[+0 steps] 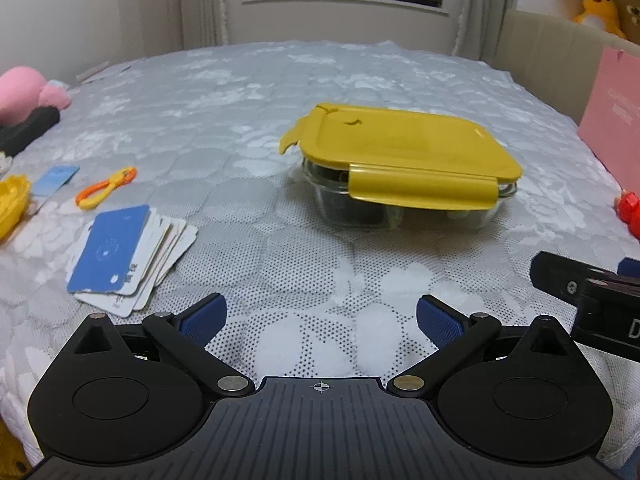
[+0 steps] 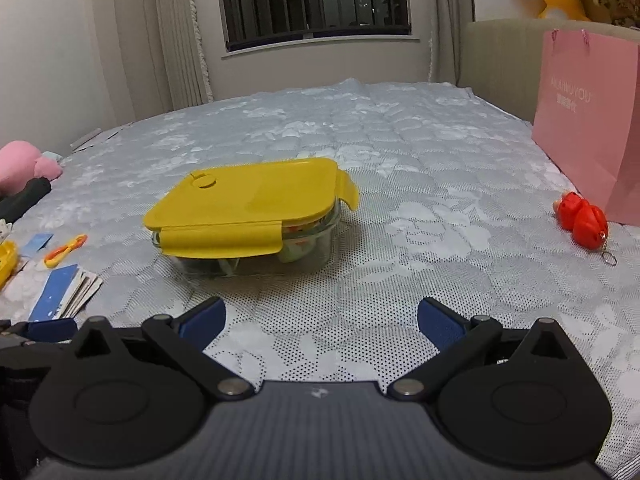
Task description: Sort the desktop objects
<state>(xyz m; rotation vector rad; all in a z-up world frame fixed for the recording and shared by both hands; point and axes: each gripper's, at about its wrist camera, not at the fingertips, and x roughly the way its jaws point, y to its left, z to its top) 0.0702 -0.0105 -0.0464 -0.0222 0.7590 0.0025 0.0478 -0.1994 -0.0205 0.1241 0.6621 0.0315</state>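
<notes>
Box (image 1: 404,196): glass, at bed centre, 12 o'clock of left tongs, 11 o'clock of right tongs; dark and green contents seen through wall, not identifiable.
Lid (image 1: 400,140): yellow, resting on box, slightly askew; front flap hanging loose over near wall, side flap sticking out at 9 o'clock in left view, at 3 o'clock in right view.
Cards (image 1: 124,252): fanned stack, blue one on top, lying flat at 10 o'clock of left tongs, well apart from box.
Clip (image 1: 106,188): orange and yellow, flat on bed, just beyond cards at 11 o'clock.
Blue slip (image 1: 54,180): flat, beside clip at its 9 o'clock.
Yellow piece (image 1: 12,204): at left edge, cropped, kind unclear.
Red toy (image 2: 582,220): with key ring, at 2 o'clock of right tongs, near foot of bag, well apart from box.
Bag (image 2: 588,120): pink paper, upright at bed's right side.
Pink plush (image 1: 24,92): at far left edge of bed, dark item just beside it.
Yellow plush (image 2: 562,0): behind headboard, top right.
Bed (image 1: 240,92): grey-white patterned cover, carrying everything named but yellow plush.
Left tongs (image 1: 322,320): spread wide, blue pads apart, nothing between, low over cover short of box.
Right tongs (image 2: 322,320): spread wide, nothing gripped, low over cover; seen at 3 o'clock edge of left view, just beside left tongs.
</notes>
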